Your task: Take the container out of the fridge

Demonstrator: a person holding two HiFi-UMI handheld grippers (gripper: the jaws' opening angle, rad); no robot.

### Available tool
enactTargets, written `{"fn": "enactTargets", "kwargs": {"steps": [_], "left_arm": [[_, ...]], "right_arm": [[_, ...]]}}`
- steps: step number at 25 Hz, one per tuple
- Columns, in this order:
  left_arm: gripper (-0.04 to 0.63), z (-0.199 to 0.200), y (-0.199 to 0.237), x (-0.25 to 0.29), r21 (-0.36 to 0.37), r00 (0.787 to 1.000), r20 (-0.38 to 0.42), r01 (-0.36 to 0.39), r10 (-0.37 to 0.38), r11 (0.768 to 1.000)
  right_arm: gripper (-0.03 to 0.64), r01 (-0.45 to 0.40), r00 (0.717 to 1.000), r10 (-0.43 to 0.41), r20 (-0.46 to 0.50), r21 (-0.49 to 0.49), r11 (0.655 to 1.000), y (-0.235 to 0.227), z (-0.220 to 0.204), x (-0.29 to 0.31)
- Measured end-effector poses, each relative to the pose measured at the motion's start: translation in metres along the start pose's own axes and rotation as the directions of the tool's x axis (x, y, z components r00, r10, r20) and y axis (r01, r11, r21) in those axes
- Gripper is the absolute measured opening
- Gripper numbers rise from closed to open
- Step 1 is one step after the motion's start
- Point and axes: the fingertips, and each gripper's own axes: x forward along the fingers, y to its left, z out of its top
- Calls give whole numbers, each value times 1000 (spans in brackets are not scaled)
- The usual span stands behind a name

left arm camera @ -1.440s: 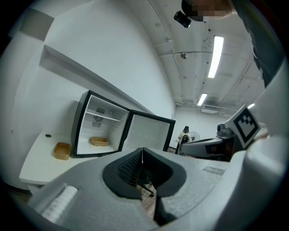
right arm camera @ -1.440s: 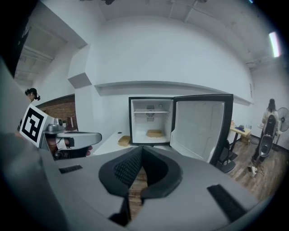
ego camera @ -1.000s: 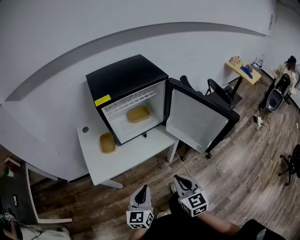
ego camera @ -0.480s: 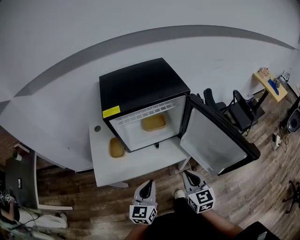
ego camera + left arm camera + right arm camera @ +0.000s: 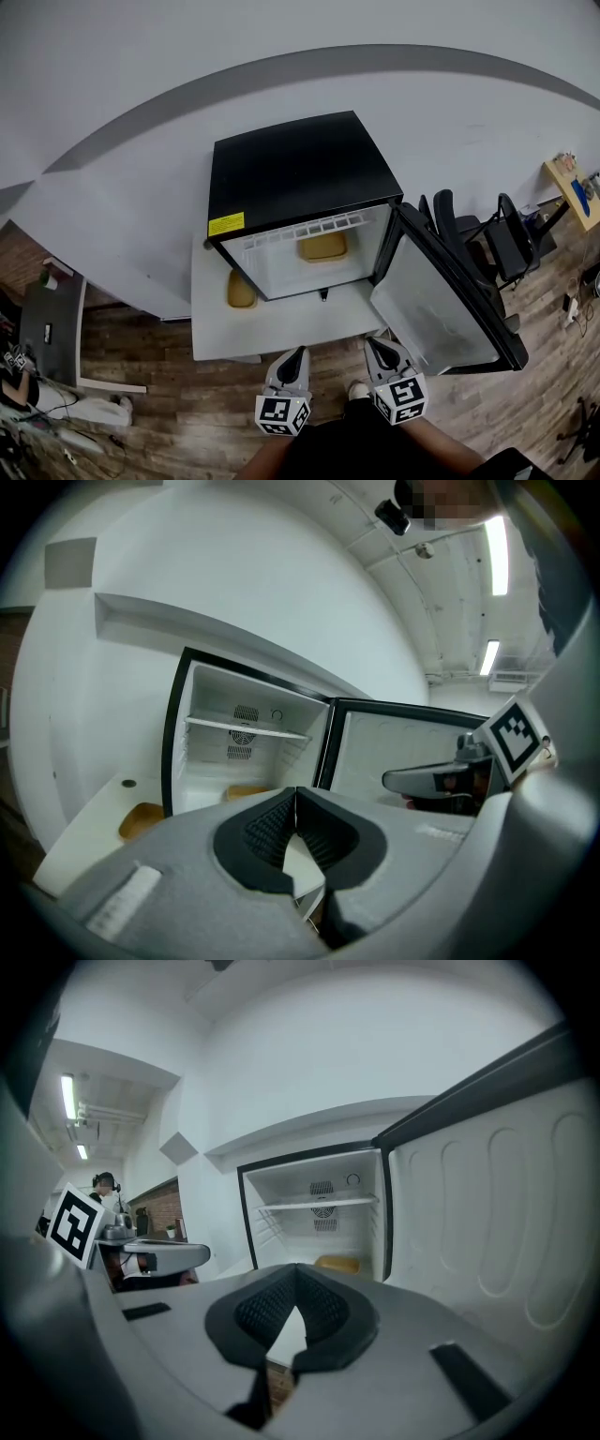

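A black mini fridge (image 5: 298, 173) stands on a white table (image 5: 281, 328) with its door (image 5: 450, 300) swung open to the right. A tan container (image 5: 322, 247) sits on the fridge's floor, below a wire shelf; it also shows in the right gripper view (image 5: 337, 1263) and the left gripper view (image 5: 246, 792). My left gripper (image 5: 293, 359) and right gripper (image 5: 380, 353) hang near the table's front edge, well short of the fridge. Both are shut with nothing between the jaws.
A second tan container (image 5: 241, 290) lies on the table left of the fridge. Black office chairs (image 5: 487, 234) stand behind the open door. A grey side table (image 5: 52, 328) is at the far left, and a wooden desk (image 5: 572, 183) at the far right.
The view has swung so the fridge now sits nearer the centre and closer. Both grippers stay low in front of the table, still shut.
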Motion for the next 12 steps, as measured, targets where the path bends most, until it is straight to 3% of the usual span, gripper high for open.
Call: {"fn": "enactTargets", "kwargs": {"steps": [6,12], "left_arm": [[17,-9,2,36,42,998,-48,-49,51,998],[17,-12,10,79,107,995,-101,-2,13,994]], "right_arm": [[-5,-41,999,41,-1,19,999,-18,-1,8],[-5,-60,998,61,-2,39,997,-27,-3,19]]}}
